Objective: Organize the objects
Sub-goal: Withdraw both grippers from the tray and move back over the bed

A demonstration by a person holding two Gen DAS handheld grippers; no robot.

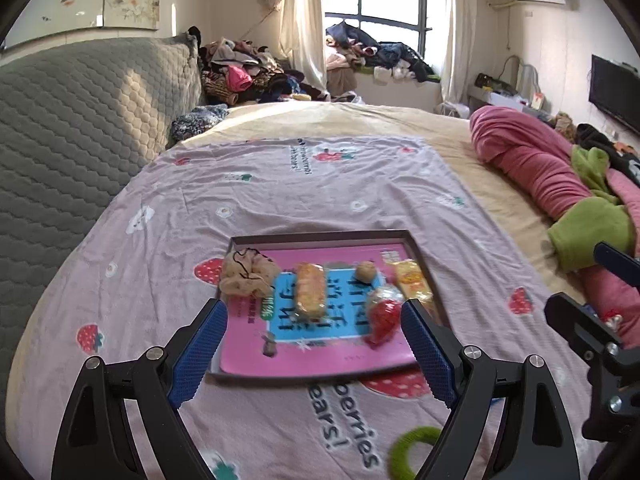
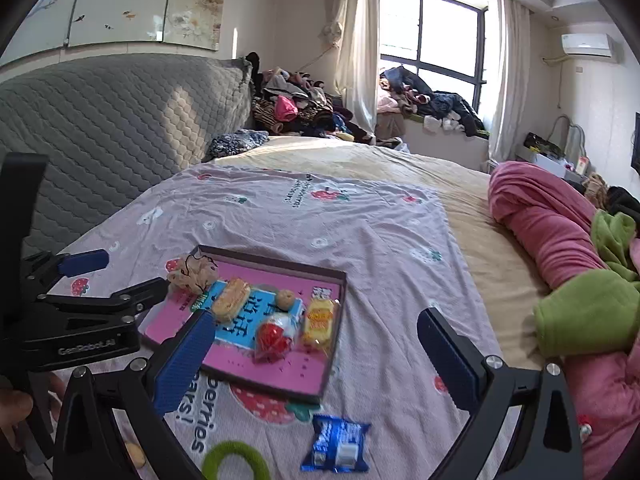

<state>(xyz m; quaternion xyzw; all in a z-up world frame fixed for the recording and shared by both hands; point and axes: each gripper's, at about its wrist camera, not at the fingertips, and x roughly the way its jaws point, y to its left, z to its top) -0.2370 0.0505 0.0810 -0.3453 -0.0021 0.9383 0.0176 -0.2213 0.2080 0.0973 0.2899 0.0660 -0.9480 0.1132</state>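
Note:
A shallow pink-bottomed box tray (image 1: 320, 236) (image 2: 276, 266) lies on the strawberry-print sheet. In it are a beige scrunchie (image 1: 246, 276) (image 2: 192, 274), a wrapped bread snack (image 1: 309, 294) (image 2: 231, 298), a small round cookie (image 1: 365, 271) (image 2: 285, 299), a yellow snack packet (image 1: 412, 280) (image 2: 319, 322) and a red wrapped sweet (image 1: 384, 316) (image 2: 274, 338). A green hair ring (image 1: 412, 454) (image 2: 234, 462) and a blue snack packet (image 2: 336, 438) lie on the sheet in front of the tray. My left gripper (image 1: 312, 344) is open and empty over the tray's near edge. My right gripper (image 2: 316, 360) is open and empty above the tray's near right corner.
A grey quilted headboard (image 1: 80, 128) stands on the left. A rolled pink and green blanket (image 1: 560, 184) (image 2: 560, 240) lies on the right of the bed. Piles of clothes (image 1: 248, 72) sit behind the bed by the window.

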